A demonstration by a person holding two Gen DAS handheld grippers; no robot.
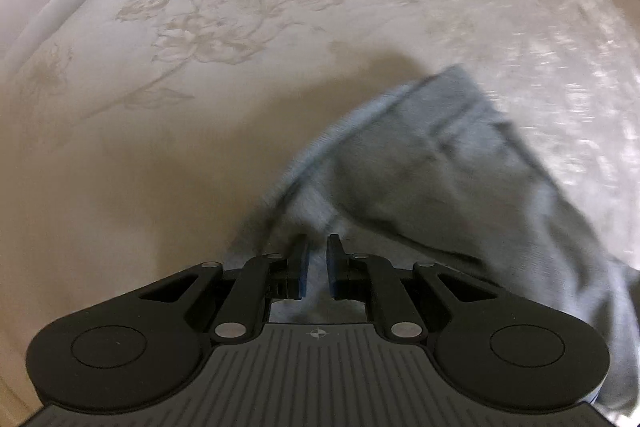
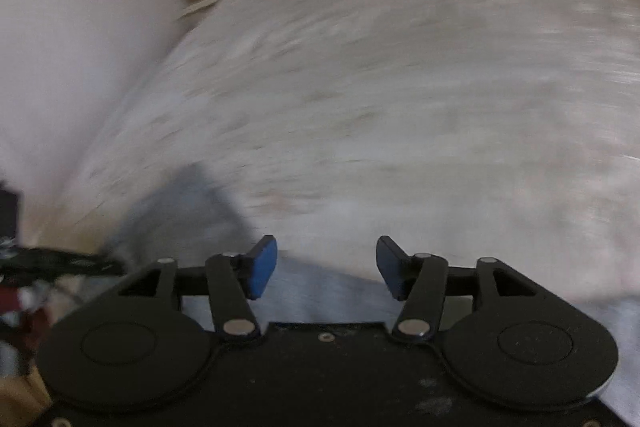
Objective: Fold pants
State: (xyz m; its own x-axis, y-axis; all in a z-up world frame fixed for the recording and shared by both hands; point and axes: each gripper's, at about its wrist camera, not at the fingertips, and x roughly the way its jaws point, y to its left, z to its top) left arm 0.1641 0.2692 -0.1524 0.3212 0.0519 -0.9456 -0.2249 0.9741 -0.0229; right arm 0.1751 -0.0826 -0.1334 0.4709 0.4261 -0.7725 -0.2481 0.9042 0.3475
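Left gripper (image 1: 318, 259) with jaws drawn close, pinching a fold of grey pants (image 1: 432, 163) between the blue pads. Cloth rising from the jaws and spreading ahead and to their right, one hemmed end lying furthest out on the bed (image 1: 168, 131), its pale cover worked with a floral pattern ahead and to the left of the jaws. Right gripper (image 2: 327, 263) with jaws spread wide, nothing between the pads (image 2: 264, 267). Grey pants (image 2: 320, 295) just beneath and behind those jaws, another part showing ahead and to their left, blurred. Bed cover (image 2: 420, 87) streaked with motion blur ahead of the right jaws. Dark object at the far left edge, too blurred to name.
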